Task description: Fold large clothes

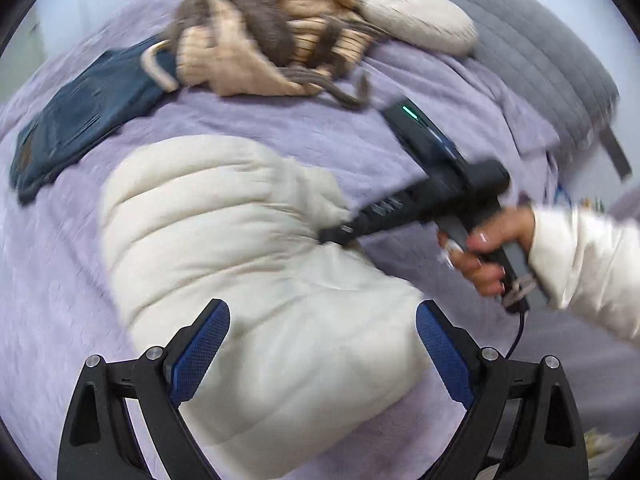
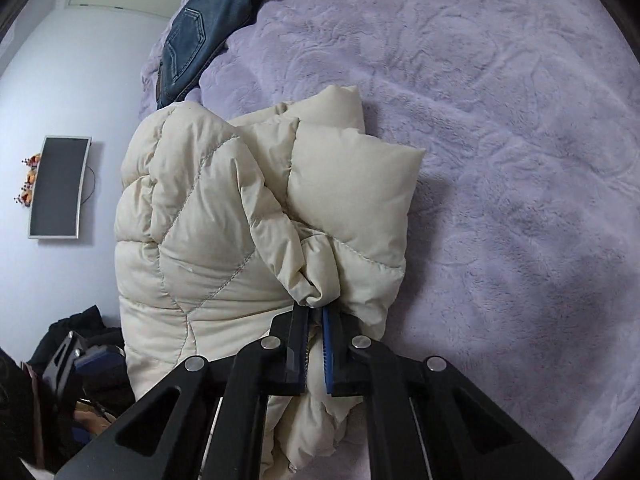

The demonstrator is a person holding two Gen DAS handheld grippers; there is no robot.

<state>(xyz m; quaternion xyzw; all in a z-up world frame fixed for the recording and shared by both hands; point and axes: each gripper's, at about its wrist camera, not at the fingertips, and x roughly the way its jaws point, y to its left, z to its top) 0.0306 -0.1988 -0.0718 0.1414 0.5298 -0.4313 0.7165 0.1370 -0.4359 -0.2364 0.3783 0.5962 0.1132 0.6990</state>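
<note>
A cream quilted puffer jacket [image 1: 224,240] lies bunched and partly folded on the purple bedspread [image 1: 60,300]. My left gripper [image 1: 322,334] is open just above its near end, holding nothing. In the left wrist view my right gripper [image 1: 332,236] reaches in from the right, its tip at the jacket's edge. In the right wrist view the right gripper [image 2: 316,316] is shut on a pinched fold of the jacket [image 2: 208,216], which is lifted a little off the bedspread [image 2: 500,140].
Folded blue jeans [image 1: 76,116] lie at the far left, also in the right wrist view [image 2: 200,36]. A beige and brown striped garment [image 1: 272,40] and a cream cushion [image 1: 420,20] lie at the back. A grey headboard [image 1: 540,48] stands at the right. A monitor [image 2: 60,188] hangs on the wall.
</note>
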